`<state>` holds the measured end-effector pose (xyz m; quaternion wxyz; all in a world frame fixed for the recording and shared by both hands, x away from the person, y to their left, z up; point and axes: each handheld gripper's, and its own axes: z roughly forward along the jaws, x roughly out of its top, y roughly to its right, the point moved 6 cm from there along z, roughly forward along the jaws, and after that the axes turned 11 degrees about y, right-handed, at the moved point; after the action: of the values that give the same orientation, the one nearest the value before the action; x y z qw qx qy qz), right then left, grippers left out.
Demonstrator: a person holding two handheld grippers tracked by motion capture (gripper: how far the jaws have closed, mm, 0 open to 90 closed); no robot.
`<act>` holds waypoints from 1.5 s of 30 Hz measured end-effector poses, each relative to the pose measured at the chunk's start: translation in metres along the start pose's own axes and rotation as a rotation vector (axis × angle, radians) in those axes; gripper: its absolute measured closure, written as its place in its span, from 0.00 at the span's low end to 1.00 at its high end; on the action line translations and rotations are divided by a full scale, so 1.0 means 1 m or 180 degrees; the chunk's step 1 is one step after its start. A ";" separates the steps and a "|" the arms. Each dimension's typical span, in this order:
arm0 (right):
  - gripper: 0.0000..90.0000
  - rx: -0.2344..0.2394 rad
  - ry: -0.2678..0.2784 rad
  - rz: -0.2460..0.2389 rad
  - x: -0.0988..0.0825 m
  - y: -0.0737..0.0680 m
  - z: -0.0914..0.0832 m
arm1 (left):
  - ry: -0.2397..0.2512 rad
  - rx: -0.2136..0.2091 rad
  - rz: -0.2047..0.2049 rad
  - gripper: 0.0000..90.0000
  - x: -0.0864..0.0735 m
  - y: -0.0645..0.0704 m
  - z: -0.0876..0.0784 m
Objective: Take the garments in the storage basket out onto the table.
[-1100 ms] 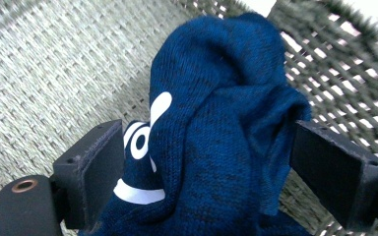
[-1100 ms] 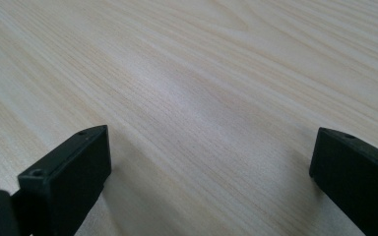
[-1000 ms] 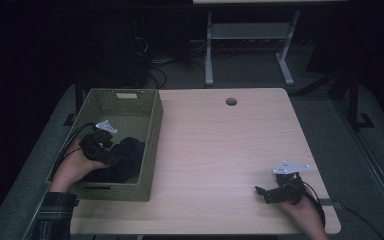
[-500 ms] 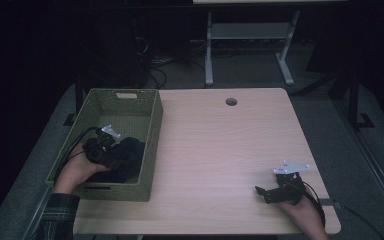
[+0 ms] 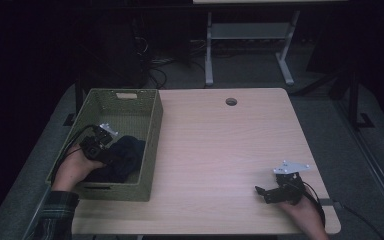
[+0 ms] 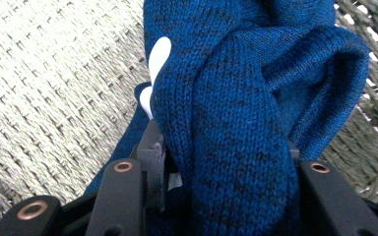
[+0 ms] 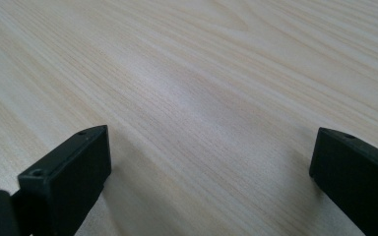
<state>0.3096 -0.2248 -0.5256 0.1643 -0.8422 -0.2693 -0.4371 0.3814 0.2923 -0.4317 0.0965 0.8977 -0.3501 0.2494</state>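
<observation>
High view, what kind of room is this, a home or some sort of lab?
Probably a lab or workshop, not a home: a bare wooden table with a cable hole, loose cables on grey carpet behind it, and a metal stand. A woven basket holds dark blue knitwear.

Black fingers (image 6: 123, 196), copper screws; dark plaid sleeve (image 5: 55, 215).

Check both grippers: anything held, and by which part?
The left hand-held gripper, jaws just closing, pinches a bunched fold of the dark blue knitted garment inside the green woven basket. The right hand-held gripper holds nothing, open over the table.
</observation>
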 end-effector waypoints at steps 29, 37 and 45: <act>0.02 -0.0001 0.0004 0.0000 0.000 0.000 0.000 | 0.0226 0.0174 0.0127 0.62 0.046 -0.006 -0.071; 0.02 -0.0001 0.0006 0.0000 0.000 0.000 0.000 | 0.0330 0.0208 0.0193 0.62 0.061 -0.005 -0.091; 0.02 -0.0001 0.0008 -0.0001 0.000 0.000 0.000 | 0.0435 0.0169 0.0272 0.62 0.076 0.002 -0.105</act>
<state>0.3098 -0.2247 -0.5256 0.1645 -0.8417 -0.2691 -0.4383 0.3878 0.2829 -0.3027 0.0856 0.8651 -0.3739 0.3232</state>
